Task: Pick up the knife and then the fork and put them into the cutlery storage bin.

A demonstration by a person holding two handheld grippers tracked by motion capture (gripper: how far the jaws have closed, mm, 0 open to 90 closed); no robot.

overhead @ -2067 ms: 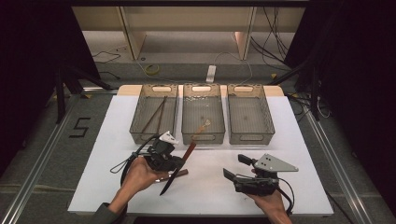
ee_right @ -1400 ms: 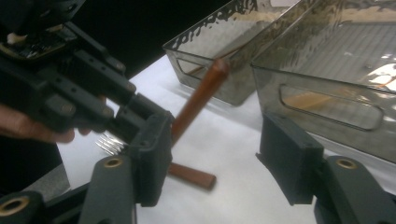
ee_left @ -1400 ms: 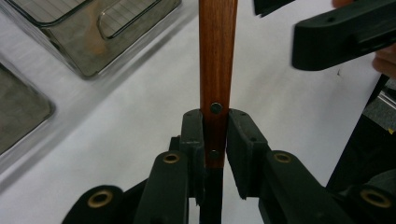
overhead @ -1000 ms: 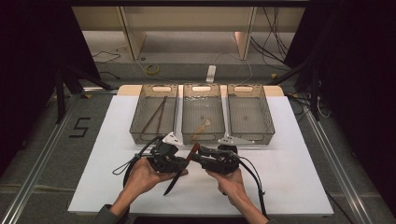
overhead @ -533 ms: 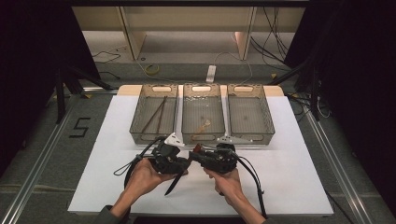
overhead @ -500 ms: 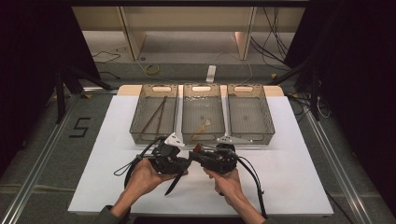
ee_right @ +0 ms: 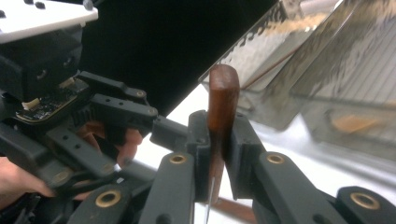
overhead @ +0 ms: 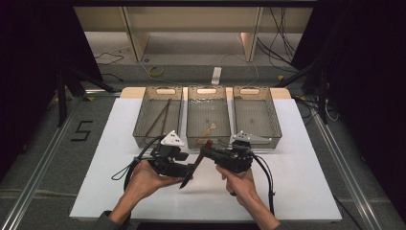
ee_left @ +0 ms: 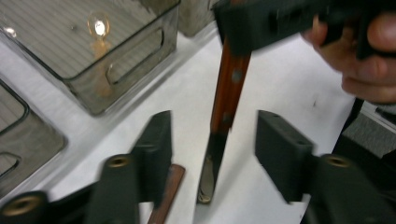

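The white table top (overhead: 297, 191) is seen w/ three clear bins set side by side along its far half: left bin (overhead: 143, 128) w/ a pair of dark sticks (overhead: 159, 118) lying lengthwise in it, middle bin (overhead: 191, 129) w/ a small pale item (overhead: 208, 128) on its floor, right bin (overhead: 275, 125). Both grippers are held close together just in front of the middle bin's near wall, so little gap is left betw. them and the bins; open table is left to the near side, to the right, and to the left of the hands. The left gripper (ee_left: 212, 149) is seen w/ jaws spread, having just been opening; the knife (ee_left: 224, 116) hangs betw. them w/o contact on either pad. The right gripper (ee_right: 217, 149) is pressed together on the knife's wooden handle, jaws having just been closing, handle end up and blade pointing down toward the table. In the left gripper view a second brown-handled piece (ee_left: 166, 196) is seen lying on the table just beside the knife tip. The knife is thus held above the table, near the centre, betw. the two hands.
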